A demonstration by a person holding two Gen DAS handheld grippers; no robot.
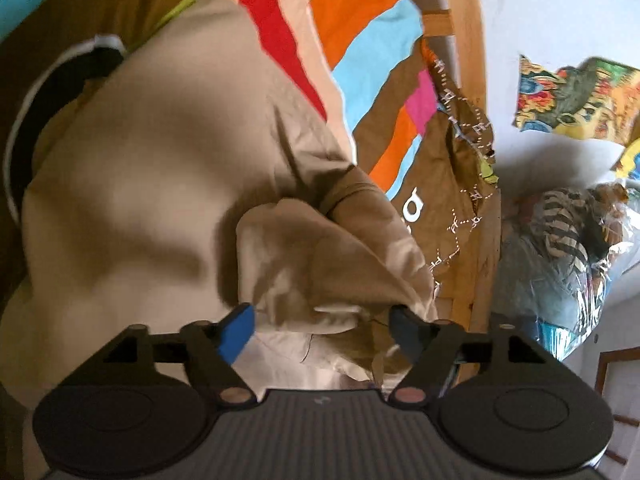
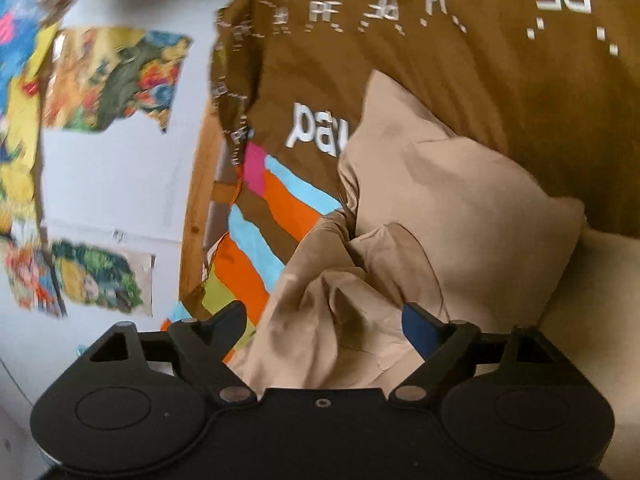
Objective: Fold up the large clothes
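A large beige garment [image 1: 152,168] lies crumpled on a brown bedspread, with one bunched fold rising just in front of my left gripper [image 1: 322,326]. That gripper stands open, its blue-padded fingers [image 1: 236,334] wide apart on either side of the fold without pressing on it. In the right wrist view the same beige garment [image 2: 452,208] lies in soft folds. My right gripper [image 2: 324,326] is open too, and a bunch of the cloth sits between its spread fingers [image 2: 418,330], loose and not clamped.
The brown bedspread [image 2: 500,60] has white lettering and bright stripes [image 1: 360,60]. A wooden bed post [image 1: 468,40] stands at the bed's edge. Beyond it are a pale wall with colourful posters [image 2: 116,80] and a clear plastic bag of clothes [image 1: 568,248]. A white cable [image 1: 24,120] lies at the left.
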